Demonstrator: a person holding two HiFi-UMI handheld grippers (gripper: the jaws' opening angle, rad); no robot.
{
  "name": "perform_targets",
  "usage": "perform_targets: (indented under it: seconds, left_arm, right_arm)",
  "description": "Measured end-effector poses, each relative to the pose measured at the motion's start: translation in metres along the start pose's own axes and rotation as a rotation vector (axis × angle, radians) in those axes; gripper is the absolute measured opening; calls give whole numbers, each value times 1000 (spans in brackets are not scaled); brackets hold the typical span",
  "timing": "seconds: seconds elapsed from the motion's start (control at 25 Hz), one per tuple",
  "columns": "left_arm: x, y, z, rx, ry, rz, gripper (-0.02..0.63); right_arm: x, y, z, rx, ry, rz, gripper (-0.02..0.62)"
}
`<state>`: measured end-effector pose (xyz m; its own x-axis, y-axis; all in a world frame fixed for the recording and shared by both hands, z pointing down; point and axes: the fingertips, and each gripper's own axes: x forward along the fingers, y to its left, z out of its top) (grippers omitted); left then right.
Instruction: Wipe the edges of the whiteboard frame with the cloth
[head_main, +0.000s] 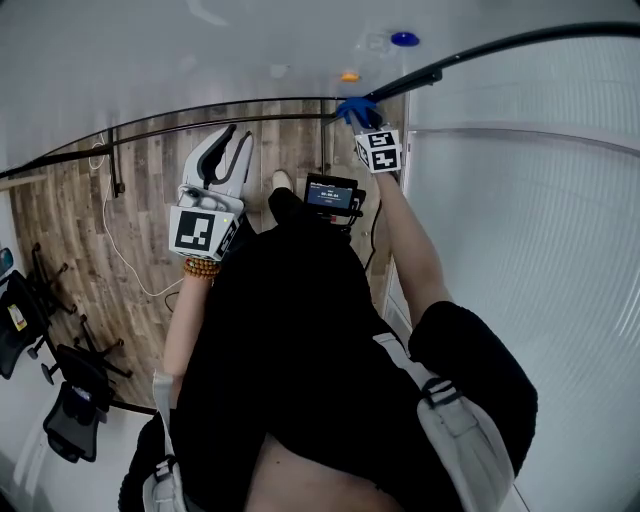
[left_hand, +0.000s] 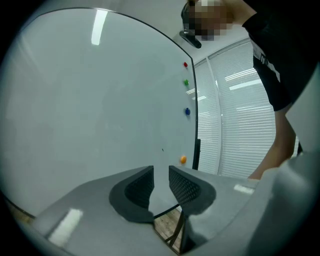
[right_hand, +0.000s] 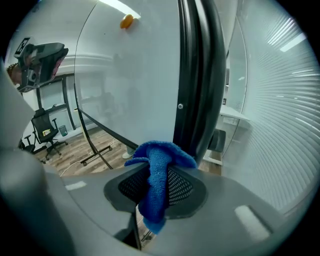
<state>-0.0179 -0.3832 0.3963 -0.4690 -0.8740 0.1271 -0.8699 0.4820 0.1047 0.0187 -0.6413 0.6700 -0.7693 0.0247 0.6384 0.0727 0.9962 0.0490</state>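
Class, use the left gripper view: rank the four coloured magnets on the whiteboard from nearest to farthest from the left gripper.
1. Orange magnet: lowest, just above and right of the left gripper, near the right edge of the whiteboard.
2. Blue magnet: higher up that edge.
3. Green magnet: above the blue one.
4. Red magnet: topmost.

The head view looks steeply down from the person's head to the floor (head_main: 100, 230), with the whiteboard (head_main: 150, 70) ahead. The left gripper view rides on the left hand-held gripper (left_hand: 161, 175) and faces the board's surface from close by. The right gripper view, on the right hand-held gripper (right_hand: 160, 167), sits very near the frame (right_hand: 200, 75). All three views share the orange magnet (head_main: 348, 76). The head and right gripper views also share the chairs (head_main: 75, 395).
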Motion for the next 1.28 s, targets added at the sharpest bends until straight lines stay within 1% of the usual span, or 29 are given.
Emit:
perform_targets:
  seconds: [0.16,0.28,0.4,0.56,0.68,0.8,1.12,1.28]
  left_arm:
    - [9,2,-11,-7,1,13,193]
    - [12,5,-12,-17,-1,21,193]
    - [12,6,-12,-16,-3,20,193]
    - [11,-1,-7,-14,-5,17,193]
    - [5,-3,0,-10,-14,14,193]
    - [1,-1,-1,-8,-15,19,193]
    - [-4,4,-4,-12,-14,33,193]
    - [-9,8,-11,-20,-10,47,193]
  right_arm:
    - [14,-7,-8,15,-1,13,115]
    - [19,-8,-8,29,2,17,115]
    - [21,-5,-7,43,6,40,115]
    - [17,-1,-3,34,14,74,115]
    - [12,5,1,34,11,75,115]
    - [14,11,0,41,7,83,115]
    - [24,27,7,11,2,125,114]
    - [27,30,6,15,2,122,114]
